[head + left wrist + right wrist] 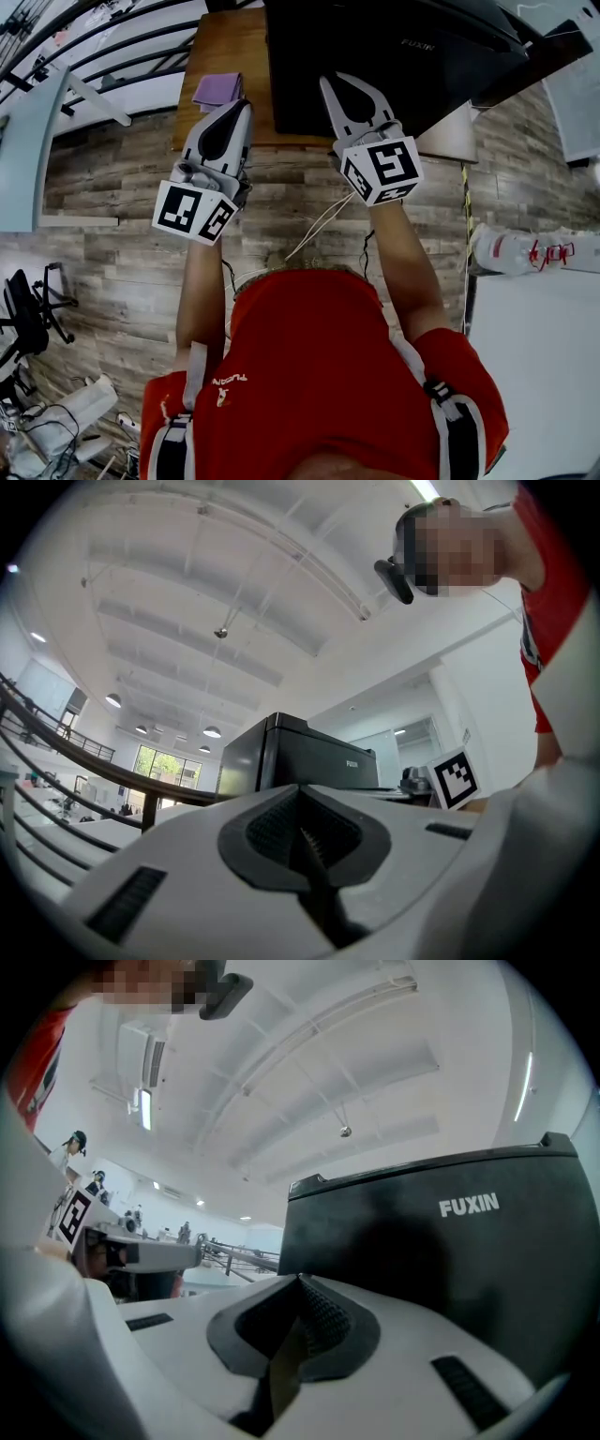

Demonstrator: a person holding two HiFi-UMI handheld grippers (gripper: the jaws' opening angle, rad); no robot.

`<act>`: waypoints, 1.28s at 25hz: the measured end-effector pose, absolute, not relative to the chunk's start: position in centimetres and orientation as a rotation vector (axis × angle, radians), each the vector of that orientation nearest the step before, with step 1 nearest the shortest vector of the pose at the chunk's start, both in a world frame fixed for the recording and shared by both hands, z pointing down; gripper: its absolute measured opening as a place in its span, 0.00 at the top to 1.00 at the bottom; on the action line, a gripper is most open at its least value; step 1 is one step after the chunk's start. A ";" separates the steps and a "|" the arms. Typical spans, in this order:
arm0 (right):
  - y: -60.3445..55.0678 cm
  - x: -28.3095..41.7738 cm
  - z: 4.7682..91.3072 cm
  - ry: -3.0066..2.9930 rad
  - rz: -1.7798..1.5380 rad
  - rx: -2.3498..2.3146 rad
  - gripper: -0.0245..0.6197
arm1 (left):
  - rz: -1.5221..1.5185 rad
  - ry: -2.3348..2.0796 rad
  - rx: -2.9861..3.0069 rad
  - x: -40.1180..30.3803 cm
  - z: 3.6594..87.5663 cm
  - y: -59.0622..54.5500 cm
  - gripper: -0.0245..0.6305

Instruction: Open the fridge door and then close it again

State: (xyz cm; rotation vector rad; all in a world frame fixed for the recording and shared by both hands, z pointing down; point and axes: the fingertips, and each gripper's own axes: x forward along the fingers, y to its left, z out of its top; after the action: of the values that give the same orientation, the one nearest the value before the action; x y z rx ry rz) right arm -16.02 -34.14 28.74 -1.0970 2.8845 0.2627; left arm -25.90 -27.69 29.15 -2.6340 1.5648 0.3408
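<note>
The black fridge (394, 56) stands on a wooden table (220, 42), and its door looks closed. In the head view my left gripper (245, 105) is shut and empty, held up just left of the fridge's front. Its jaws are pressed together in the left gripper view (302, 834), with the fridge (281, 752) some way ahead. My right gripper (328, 82) is shut too, its tips against the fridge's dark front as seen from above. The right gripper view shows the closed jaws (298, 1321) close before the fridge face (450, 1269); I cannot tell if they touch it.
A purple cloth (217, 90) lies on the wooden table beside the fridge. A white table (539, 366) stands at the right, with a wrapped bundle (525, 251) behind it. An office chair (26, 314) is at the left. White railings (103, 56) run along the far left.
</note>
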 end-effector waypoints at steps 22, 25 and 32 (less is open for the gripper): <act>-29.2 -15.9 29.9 2.926 0.181 -0.920 0.92 | 0.321 1.582 -2.652 -24.2 29.9 -27.8 0.95; -29.2 -15.8 30.0 2.925 0.182 -0.919 0.92 | 0.317 1.577 -2.654 -24.0 30.0 -27.8 0.95; -29.0 -15.4 30.2 2.922 0.188 -0.919 0.92 | 0.314 1.572 -2.654 -23.6 30.0 -27.8 0.95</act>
State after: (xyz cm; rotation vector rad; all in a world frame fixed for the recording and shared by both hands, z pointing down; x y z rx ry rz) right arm -15.42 -29.04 30.16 -0.9190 2.9220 0.1879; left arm -23.58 -27.81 30.03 -2.6538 1.5720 0.3144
